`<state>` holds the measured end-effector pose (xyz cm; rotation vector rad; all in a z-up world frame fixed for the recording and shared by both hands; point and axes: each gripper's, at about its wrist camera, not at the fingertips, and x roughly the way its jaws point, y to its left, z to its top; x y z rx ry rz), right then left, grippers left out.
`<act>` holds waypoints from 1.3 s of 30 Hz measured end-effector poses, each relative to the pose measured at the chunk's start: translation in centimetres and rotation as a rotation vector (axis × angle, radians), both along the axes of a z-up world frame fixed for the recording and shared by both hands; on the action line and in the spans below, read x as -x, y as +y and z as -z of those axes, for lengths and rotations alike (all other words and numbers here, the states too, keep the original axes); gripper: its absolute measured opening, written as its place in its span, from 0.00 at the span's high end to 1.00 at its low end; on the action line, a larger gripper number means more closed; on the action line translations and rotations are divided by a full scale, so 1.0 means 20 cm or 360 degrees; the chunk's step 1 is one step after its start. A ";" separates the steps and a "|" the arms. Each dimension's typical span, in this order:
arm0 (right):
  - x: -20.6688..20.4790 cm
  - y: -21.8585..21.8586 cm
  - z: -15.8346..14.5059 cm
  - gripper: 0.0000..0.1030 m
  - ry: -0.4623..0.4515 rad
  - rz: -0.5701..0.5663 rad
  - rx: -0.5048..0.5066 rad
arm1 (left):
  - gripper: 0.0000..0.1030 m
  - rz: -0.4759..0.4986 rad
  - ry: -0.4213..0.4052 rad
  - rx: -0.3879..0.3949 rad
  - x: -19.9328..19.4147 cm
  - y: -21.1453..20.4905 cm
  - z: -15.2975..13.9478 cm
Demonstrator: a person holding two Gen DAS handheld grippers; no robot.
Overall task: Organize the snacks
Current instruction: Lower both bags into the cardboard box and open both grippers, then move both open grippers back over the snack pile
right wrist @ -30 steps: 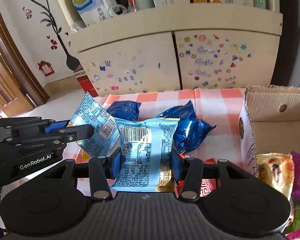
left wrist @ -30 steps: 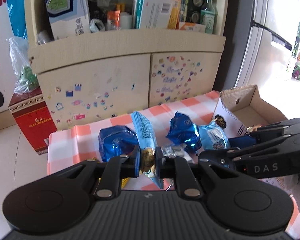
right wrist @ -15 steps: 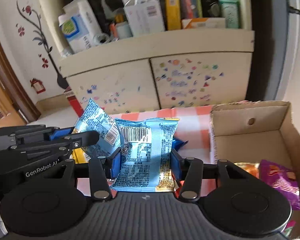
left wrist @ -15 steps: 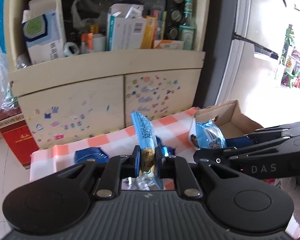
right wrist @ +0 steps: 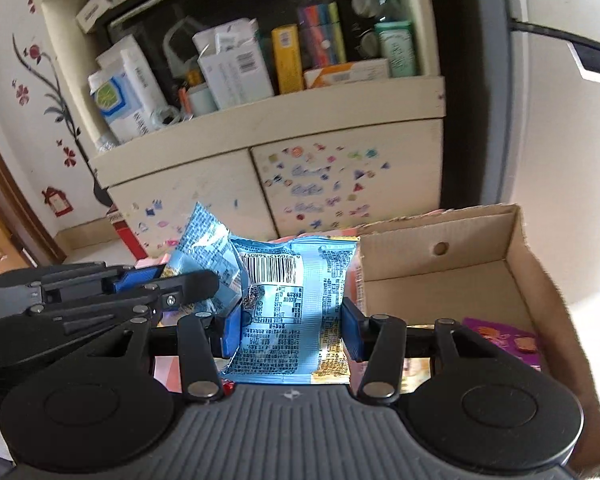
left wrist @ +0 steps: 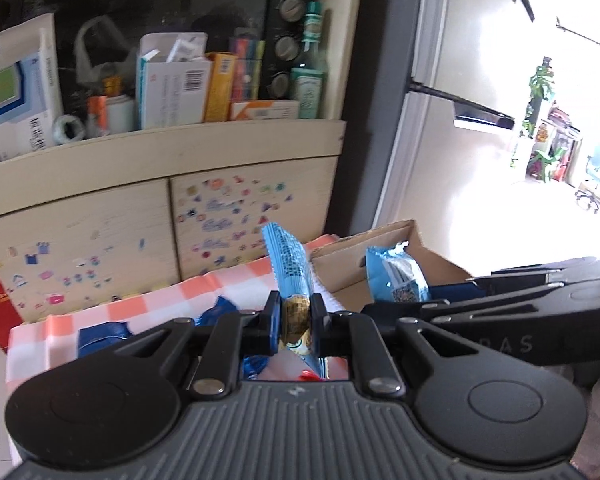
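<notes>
We hold a snack in each tool. Our left gripper (left wrist: 296, 322) is clenched tight on a light blue packet (left wrist: 290, 268), pinched edge-on so it stands upright between the pads, above the checked tablecloth (left wrist: 140, 308) where dark blue packets (left wrist: 100, 338) lie. Our right gripper (right wrist: 292, 330) grasps a second light blue packet (right wrist: 296, 304) across its width — barcode side facing the camera — beside the open cardboard box (right wrist: 540, 276), which sits at the cloth's right end. Inside the box lies a purple packet (right wrist: 504, 338) (partly hidden by the tool). Behind stands a cream cabinet (right wrist: 340, 184) with stickers on its doors.
</notes>
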<state>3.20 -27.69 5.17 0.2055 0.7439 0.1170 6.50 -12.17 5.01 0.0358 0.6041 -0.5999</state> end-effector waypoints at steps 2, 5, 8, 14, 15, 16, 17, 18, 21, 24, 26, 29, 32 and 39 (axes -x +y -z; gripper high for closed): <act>0.02 -0.04 -0.01 0.46 -0.0008 0.0028 0.0002 | 0.88 0.0021 0.0002 0.0008 0.01 -0.03 0.00; 0.05 -0.10 -0.03 0.46 -0.0019 0.0085 -0.0001 | 0.88 0.0056 0.0000 0.0031 0.02 -0.09 -0.02; 0.07 -0.17 -0.05 0.46 -0.0034 0.0158 0.0005 | 0.88 0.0095 -0.0016 0.0064 0.03 -0.14 -0.04; 0.11 -0.30 -0.08 0.46 -0.0044 0.0309 -0.0001 | 0.88 0.0168 0.0000 0.0118 0.05 -0.28 -0.04; 0.12 -0.32 -0.08 0.46 -0.0044 0.0328 0.0002 | 0.88 0.0178 0.0006 0.0121 0.06 -0.30 -0.03; 0.12 -0.33 -0.08 0.46 -0.0044 0.0347 0.0001 | 0.88 0.0190 0.0014 0.0125 0.06 -0.32 -0.02; 0.13 -0.34 -0.08 0.46 -0.0041 0.0368 -0.0004 | 0.88 0.0202 0.0024 0.0126 0.06 -0.34 -0.01; 0.13 -0.36 -0.08 0.46 -0.0035 0.0390 -0.0008 | 0.88 0.0214 0.0032 0.0127 0.07 -0.36 0.00; 0.14 -0.40 -0.07 0.46 -0.0017 0.0461 -0.0009 | 0.88 0.0260 0.0054 0.0122 0.09 -0.42 0.02; 0.15 -0.44 -0.05 0.46 0.0003 0.0537 -0.0011 | 0.88 0.0316 0.0096 0.0136 0.11 -0.47 0.06; 0.15 -0.46 -0.04 0.45 0.0022 0.0582 -0.0007 | 0.85 0.0361 0.0113 0.0141 0.13 -0.50 0.09; 0.15 -0.48 -0.02 0.38 0.0042 0.0620 -0.0028 | 0.81 0.0411 0.0127 0.0100 0.16 -0.52 0.12; 0.15 -0.48 -0.03 0.33 0.0011 0.0616 -0.0054 | 0.68 0.0401 0.0130 0.0080 0.18 -0.49 0.11; 0.12 -0.39 -0.04 0.26 -0.0019 0.0479 -0.0073 | 0.55 0.0261 0.0112 0.0023 0.12 -0.31 0.04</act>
